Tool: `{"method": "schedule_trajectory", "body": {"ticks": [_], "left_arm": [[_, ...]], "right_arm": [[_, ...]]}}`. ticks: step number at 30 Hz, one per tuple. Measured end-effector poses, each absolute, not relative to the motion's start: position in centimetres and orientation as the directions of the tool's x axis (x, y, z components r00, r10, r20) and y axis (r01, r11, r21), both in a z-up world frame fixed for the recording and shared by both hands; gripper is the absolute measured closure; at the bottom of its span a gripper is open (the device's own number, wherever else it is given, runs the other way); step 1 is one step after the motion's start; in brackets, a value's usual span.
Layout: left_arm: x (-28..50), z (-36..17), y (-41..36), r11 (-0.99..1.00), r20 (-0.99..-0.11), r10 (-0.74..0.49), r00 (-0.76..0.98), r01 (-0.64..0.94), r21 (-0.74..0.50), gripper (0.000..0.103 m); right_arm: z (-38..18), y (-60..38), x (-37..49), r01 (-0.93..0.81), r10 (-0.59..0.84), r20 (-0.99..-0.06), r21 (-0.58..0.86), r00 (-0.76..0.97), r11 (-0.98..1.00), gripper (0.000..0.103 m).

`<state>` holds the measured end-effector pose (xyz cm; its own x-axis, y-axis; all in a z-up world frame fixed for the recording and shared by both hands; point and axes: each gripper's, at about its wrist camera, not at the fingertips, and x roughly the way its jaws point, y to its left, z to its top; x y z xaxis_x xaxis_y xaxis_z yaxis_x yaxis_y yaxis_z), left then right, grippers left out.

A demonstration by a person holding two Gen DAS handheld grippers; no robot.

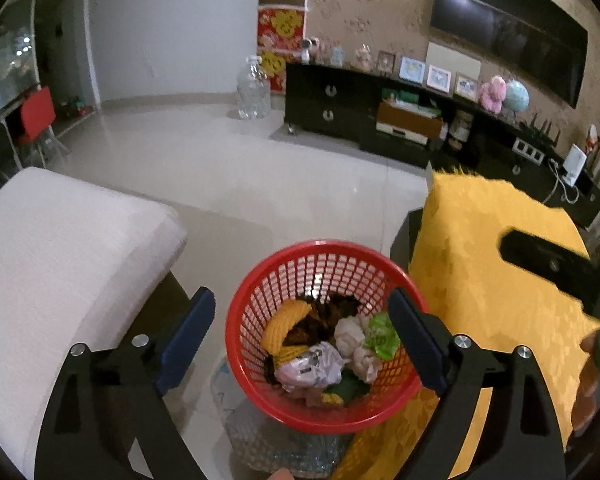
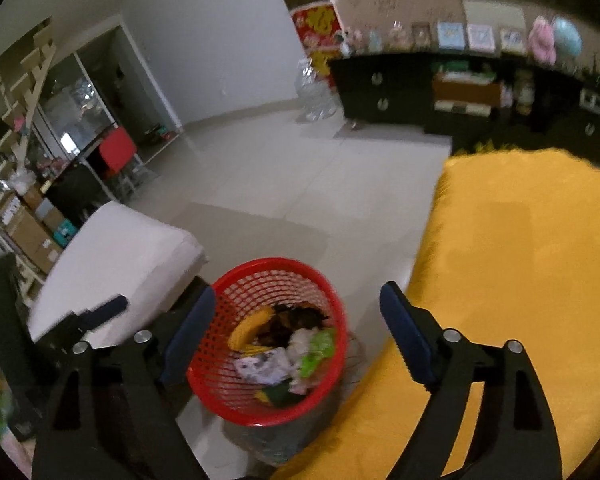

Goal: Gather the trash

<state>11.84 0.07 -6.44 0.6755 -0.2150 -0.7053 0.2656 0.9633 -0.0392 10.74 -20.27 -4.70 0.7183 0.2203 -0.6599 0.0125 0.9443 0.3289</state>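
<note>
A red mesh basket stands on the floor between a white seat and a yellow-covered table. It holds several pieces of trash: yellow netting, crumpled white paper, a green wrapper and dark scraps. My left gripper hovers open above the basket with nothing between its blue pads. My right gripper is also open and empty, over the same basket. One finger of the right gripper shows at the right of the left wrist view. A finger of the left gripper shows at the left of the right wrist view.
A white cushioned seat lies left of the basket and a yellow cloth covers the table on the right. Clear plastic sits under the basket. Tiled floor stretches to a black cabinet and a water jug.
</note>
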Motion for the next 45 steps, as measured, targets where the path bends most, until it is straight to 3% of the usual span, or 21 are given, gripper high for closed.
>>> {"method": "schedule_trajectory", "body": {"ticks": [3,10,16,22,45], "left_arm": [[11.1,-5.4,0.5,0.967,-0.68,-0.214,0.702,0.249,-0.047,0.014],[8.5,-2.6,1.5,0.986,-0.606,-0.118,0.787,0.167,0.024,0.01],[4.7,-1.3,2.2,0.992,-0.552,-0.015,0.833,0.083,0.097,0.009],[0.5,0.5,1.9,0.991,-0.502,0.007,0.865,0.06,0.117,0.009],[-2.5,0.4,-0.2,0.99,-0.518,0.019,0.855,0.056,0.13,0.009]], "right_arm": [[-3.9,-20.2,8.7,0.013,0.166,-0.633,0.268,0.756,0.963,0.008],[-1.9,-18.6,4.6,-0.018,0.092,-0.553,0.139,0.828,0.99,0.007],[-1.4,-18.6,2.9,-0.023,0.107,-0.547,0.159,0.83,0.987,0.007],[-0.9,-18.6,1.2,-0.027,0.118,-0.536,0.175,0.836,0.984,0.007],[1.2,-19.5,-1.8,-0.052,0.145,-0.493,0.197,0.858,0.979,0.007]]}}
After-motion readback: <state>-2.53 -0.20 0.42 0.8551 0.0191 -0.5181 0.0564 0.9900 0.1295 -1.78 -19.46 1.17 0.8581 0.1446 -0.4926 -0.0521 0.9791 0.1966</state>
